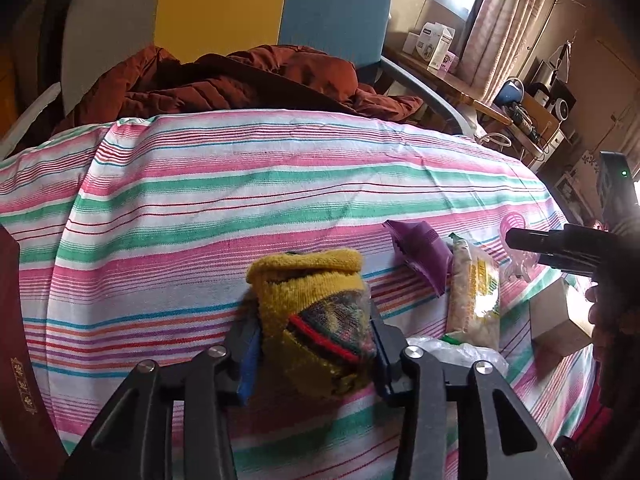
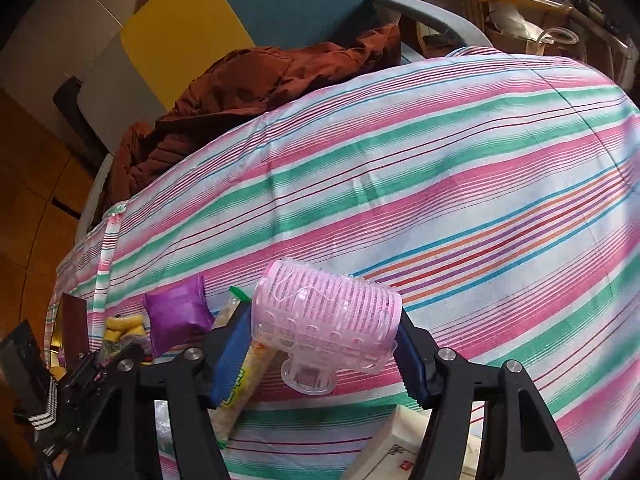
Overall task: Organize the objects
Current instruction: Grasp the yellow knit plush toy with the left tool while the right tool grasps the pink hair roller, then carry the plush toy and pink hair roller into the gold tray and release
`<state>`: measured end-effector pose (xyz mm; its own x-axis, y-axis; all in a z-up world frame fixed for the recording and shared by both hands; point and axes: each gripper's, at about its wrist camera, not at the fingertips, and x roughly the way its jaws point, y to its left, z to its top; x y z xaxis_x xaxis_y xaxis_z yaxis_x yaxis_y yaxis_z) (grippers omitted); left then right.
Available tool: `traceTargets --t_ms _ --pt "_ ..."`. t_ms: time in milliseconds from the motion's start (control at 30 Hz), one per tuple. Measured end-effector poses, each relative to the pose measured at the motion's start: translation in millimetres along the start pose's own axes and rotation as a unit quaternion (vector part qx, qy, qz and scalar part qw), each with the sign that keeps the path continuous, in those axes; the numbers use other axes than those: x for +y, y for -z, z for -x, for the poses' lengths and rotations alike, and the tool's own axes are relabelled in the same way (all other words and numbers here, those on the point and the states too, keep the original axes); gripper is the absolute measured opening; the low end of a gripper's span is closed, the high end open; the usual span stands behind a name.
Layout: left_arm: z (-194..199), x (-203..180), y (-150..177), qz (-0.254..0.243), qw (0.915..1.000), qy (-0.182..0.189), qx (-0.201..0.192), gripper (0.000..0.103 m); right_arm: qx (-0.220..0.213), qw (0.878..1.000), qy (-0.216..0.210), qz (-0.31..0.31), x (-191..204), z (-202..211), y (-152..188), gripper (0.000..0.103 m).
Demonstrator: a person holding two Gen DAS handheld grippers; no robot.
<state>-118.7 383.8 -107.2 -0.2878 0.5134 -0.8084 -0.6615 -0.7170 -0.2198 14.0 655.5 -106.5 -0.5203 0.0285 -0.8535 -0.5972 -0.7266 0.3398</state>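
Fingers of the left gripper (image 1: 314, 344) clamp a rolled yellow sock (image 1: 316, 320); the right gripper (image 2: 324, 344) pinches a pink hair roller (image 2: 326, 320) above the striped cloth (image 2: 440, 184).

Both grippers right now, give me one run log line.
left gripper: shut on yellow sock | right gripper: shut on pink hair roller | purple packet, snack bag: lying on striped cloth

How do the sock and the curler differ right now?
The sock is soft yellow knit with coloured stripes; the curler is rigid, translucent pink plastic with ribs. The sock sits in the left gripper, folded into a bundle; the curler sits in the right gripper, lying sideways as a cylinder. Both are clamped between jaws over the striped cloth.
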Motion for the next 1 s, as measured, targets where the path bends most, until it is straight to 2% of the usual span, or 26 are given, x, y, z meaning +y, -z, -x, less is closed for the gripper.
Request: traceTargets --t_ms 300,500,767,1000 --pt "59 8 12 0.009 0.9994 -0.006 -0.032 0.043 -0.048 0.998 -0.013 0.027 15 28 0 0.066" --pt "111 21 24 0.015 0.9980 -0.015 -0.060 0.044 -0.062 0.996 -0.028 0.063 51 52 7 0.066" --pt "176 67 50 0.064 0.9923 -0.039 -0.098 0.044 -0.060 0.986 -0.076 0.133 141 74 37 0.066" --pt "220 133 73 0.119 0.9811 -0.083 -0.128 0.044 -0.037 0.968 -0.137 0.206 242 77 85 0.066"
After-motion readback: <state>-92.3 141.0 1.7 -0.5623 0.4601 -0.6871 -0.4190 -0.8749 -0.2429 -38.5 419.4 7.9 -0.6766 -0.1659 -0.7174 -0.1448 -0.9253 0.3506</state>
